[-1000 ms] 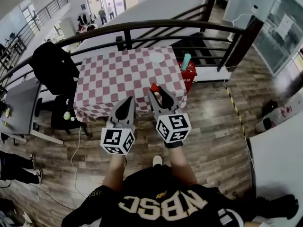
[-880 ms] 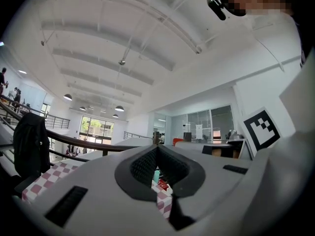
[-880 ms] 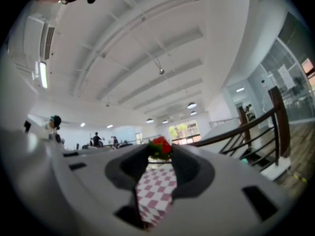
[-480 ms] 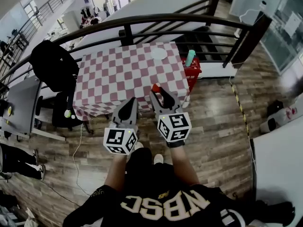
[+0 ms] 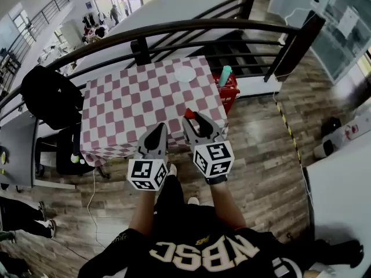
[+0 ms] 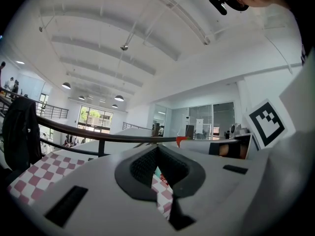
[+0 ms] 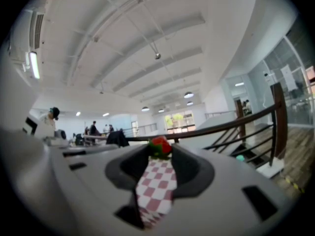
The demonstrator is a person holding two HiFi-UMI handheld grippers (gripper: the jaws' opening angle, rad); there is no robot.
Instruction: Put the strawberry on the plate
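One strawberry [image 7: 160, 145] is clamped at the tips of the right claw [image 5: 195, 120], above the near edge of the checkered worktop [image 5: 122, 106]. The left claw [image 5: 156, 131], over that same edge, looks pressed together and empty. A white plate [image 5: 184, 74] lies near the worktop's far edge.

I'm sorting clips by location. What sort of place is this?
Probably an upper landing or mezzanine in a large, open, office-like building. A dark railing runs behind the checkered-cloth table, stairs drop away beyond it, and a glass-walled room stands at the right.
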